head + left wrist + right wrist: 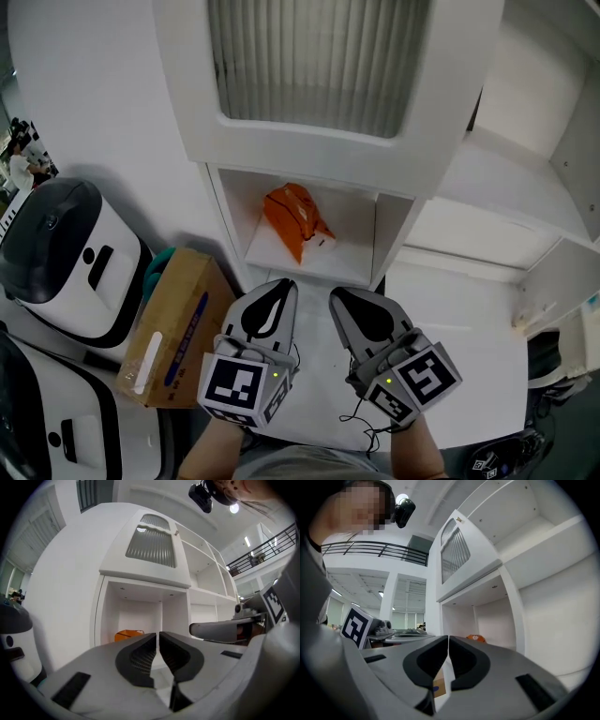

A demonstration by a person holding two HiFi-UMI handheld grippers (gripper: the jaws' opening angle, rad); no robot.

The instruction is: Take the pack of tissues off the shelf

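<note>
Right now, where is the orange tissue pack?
In the head view, the orange tissue pack lies at centre in the open shelf compartment, under the ribbed door.

The pack of tissues (295,220) has crinkled, glossy plastic wrap; the shelf (349,253) looks smooth, matt.

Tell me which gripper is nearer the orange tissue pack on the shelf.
Left, slightly. The left gripper sits just in front of the tissue pack, outside the shelf; the right gripper is beside it, offset to the pack's right.
</note>
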